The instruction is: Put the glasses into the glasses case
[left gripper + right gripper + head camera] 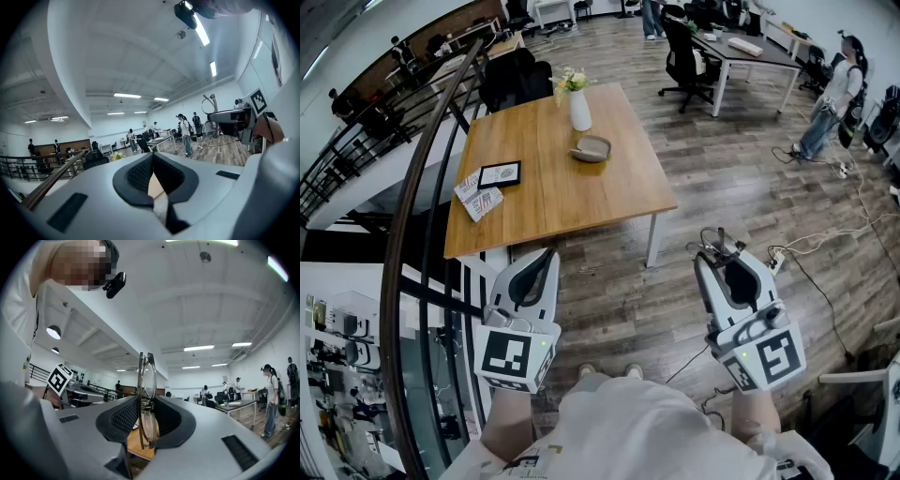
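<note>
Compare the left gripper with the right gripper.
The left gripper is empty; the right gripper holds folded glasses upright. The left gripper's jaws meet; the right gripper's are parted by the frame. Both are white with marker cubes.

Two tongs show in the head view, the left tongs (546,258) at seven o'clock and the right tongs (724,261) at five o'clock, each with one marker cube, two cubes in all. There is one pair of glasses (147,380). One wooden counter (609,192) carries one white vase (580,111) at its one o'clock, one grey glasses case (592,148) at two o'clock, one black-framed panel (500,173) at nine o'clock and what look like two printed cards (478,197) at eight o'clock. One white desk (741,49) and one black office chair (680,58) stand at one o'clock. Two people are there: one person (836,98) at two o'clock, another (654,17) at twelve o'clock.
</note>
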A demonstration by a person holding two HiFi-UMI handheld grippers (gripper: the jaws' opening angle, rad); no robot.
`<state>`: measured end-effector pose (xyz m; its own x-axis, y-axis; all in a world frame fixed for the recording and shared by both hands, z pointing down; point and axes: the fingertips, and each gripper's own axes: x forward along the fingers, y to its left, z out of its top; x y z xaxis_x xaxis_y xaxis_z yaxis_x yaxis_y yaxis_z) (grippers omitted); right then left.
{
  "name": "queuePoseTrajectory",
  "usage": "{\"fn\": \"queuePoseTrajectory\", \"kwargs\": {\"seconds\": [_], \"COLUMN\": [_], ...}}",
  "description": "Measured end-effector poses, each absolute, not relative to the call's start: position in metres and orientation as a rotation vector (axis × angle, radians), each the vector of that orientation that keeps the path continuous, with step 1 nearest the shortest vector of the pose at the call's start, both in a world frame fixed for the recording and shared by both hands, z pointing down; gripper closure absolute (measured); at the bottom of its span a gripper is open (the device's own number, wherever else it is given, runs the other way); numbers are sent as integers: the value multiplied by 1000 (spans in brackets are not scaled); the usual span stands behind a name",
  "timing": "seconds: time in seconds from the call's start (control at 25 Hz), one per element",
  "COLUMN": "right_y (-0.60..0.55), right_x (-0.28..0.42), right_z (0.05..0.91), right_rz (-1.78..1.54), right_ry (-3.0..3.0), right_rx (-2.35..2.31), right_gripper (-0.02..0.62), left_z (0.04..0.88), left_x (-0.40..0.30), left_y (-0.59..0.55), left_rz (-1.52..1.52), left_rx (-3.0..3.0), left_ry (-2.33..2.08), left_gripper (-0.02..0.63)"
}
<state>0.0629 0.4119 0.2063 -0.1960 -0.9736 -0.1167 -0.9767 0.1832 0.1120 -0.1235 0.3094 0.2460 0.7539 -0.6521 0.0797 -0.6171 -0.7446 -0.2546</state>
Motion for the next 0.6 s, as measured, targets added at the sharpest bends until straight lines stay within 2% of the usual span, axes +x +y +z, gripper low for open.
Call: {"fn": "queuePoseTrajectory", "kwargs": {"seconds": [0.6], "right_y": [423], "right_x": [69], "right_z": [210], "right_rz": [207], "right_ry": [2386], "right_rx": [-1919], "right_gripper": [471], "left_z": [245], "left_x": [-114], "left_y": [327], "left_rz": [-263], "left_rx": [-2721], "left_ry": [980], "left_gripper": [588]}}
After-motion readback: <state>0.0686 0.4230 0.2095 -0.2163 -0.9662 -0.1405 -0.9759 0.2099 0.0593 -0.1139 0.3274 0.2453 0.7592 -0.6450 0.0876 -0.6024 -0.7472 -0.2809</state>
